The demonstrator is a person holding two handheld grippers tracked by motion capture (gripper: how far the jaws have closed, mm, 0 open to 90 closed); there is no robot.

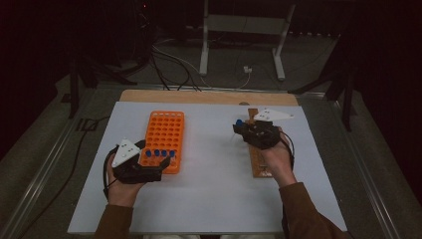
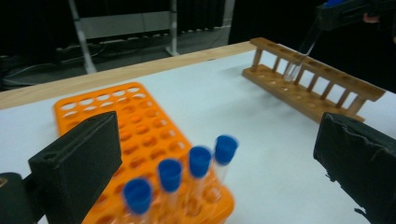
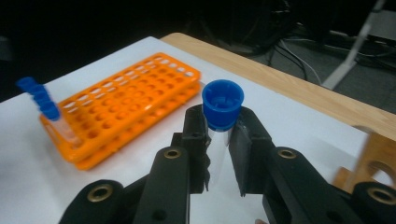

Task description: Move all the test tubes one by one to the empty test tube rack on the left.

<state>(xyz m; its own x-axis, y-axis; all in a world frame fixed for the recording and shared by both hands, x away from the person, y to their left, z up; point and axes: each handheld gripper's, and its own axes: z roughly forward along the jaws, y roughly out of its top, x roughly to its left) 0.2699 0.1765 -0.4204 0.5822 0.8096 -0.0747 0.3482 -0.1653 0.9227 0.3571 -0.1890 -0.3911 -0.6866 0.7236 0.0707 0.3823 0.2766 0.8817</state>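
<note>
Right gripper view: right tool clenches tube, upright (blue cap up); left tool released.

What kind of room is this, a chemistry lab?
Probably a lab-style recording bench, not a working lab: an orange rack of blue-capped tubes, a wooden rack, and floor cables by a metal stand.
</note>
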